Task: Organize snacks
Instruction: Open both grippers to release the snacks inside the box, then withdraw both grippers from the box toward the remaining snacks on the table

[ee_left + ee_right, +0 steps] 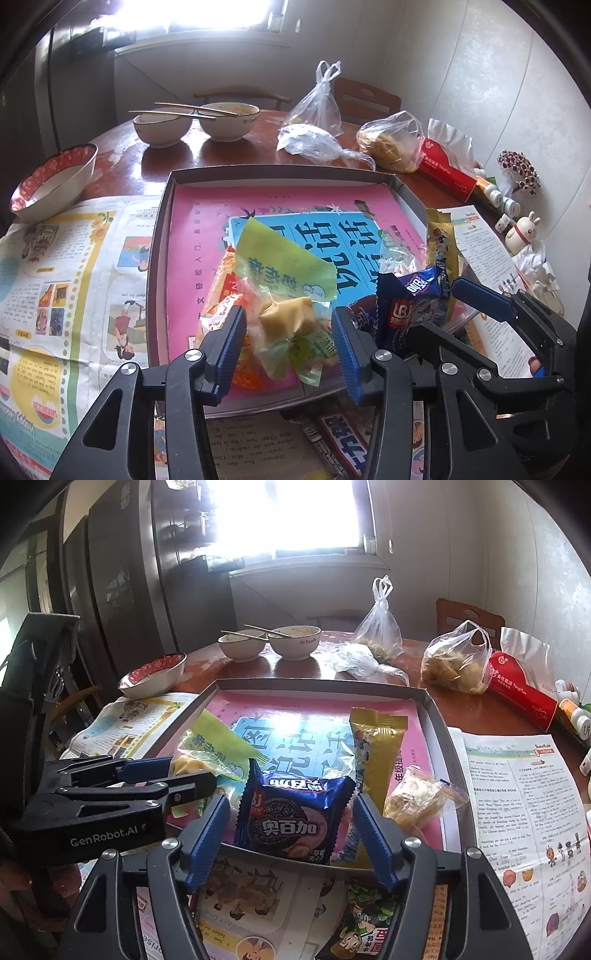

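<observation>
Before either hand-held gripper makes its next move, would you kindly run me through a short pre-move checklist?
1. Left hand-held gripper clear of the green snack packet: ok, pads stand off it.
2. Right hand-held gripper clear of the blue cookie packet: ok, gaps on both sides.
3. Both packets inside the tray: ok.
4. The two grippers apart: cannot tell, they sit very close.
5. All snacks in the tray: not ok, the dark packet lies on the newspaper.
</observation>
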